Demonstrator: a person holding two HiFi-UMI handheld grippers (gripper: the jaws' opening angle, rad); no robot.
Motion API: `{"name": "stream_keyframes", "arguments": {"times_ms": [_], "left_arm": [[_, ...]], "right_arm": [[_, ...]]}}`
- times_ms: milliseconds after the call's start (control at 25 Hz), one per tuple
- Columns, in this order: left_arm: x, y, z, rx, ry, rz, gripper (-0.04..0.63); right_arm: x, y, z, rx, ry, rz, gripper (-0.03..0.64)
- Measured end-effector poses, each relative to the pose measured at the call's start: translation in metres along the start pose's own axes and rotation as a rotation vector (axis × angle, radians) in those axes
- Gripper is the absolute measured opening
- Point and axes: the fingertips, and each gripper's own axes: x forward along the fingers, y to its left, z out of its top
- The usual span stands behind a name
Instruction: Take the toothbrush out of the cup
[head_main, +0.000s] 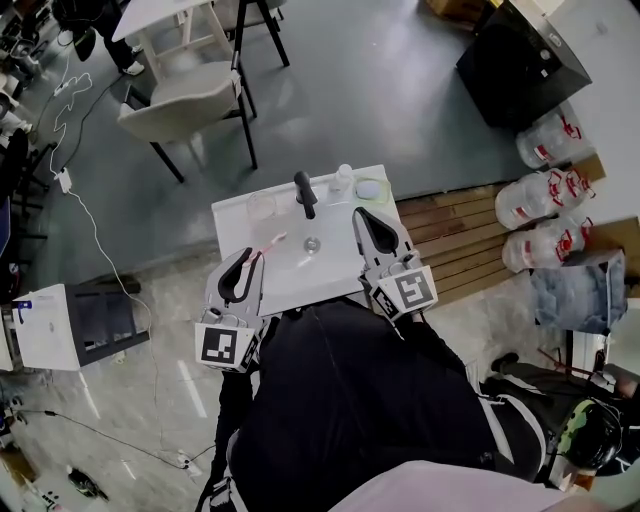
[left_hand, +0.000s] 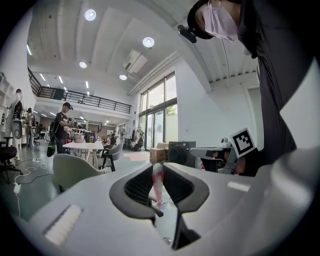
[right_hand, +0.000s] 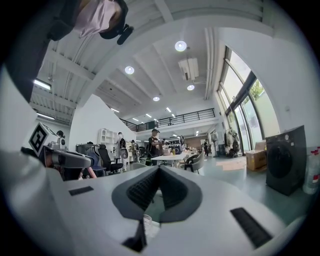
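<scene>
While the left gripper (head_main: 251, 259) pinches the pink toothbrush (head_main: 272, 242) over the washstand's (head_main: 229, 224) left edge, clear of the cup (head_main: 262, 206) at its back-left corner, the right gripper (head_main: 360, 216) hangs empty, jaws together. Probably light, stiff, slick: hold the handle.

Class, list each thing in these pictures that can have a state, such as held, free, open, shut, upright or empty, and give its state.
left gripper: shut on the toothbrush.
toothbrush: out of the cup, clamped between the left jaws, held above the sink.
right gripper: shut, nothing between its jaws.
cup: upright at the back of the sink, no toothbrush in it.
faucet: no running water visible.
</scene>
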Motion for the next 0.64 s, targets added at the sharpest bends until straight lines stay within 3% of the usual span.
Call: {"name": "stream_keyframes", "arguments": {"times_ms": [640], "left_arm": [[-0.002,0.011,0.005,-0.014,-0.047,0.000,0.066]], "right_arm": [[0.009,0.010,0.001,-0.008,0.000,0.020,0.000]]}}
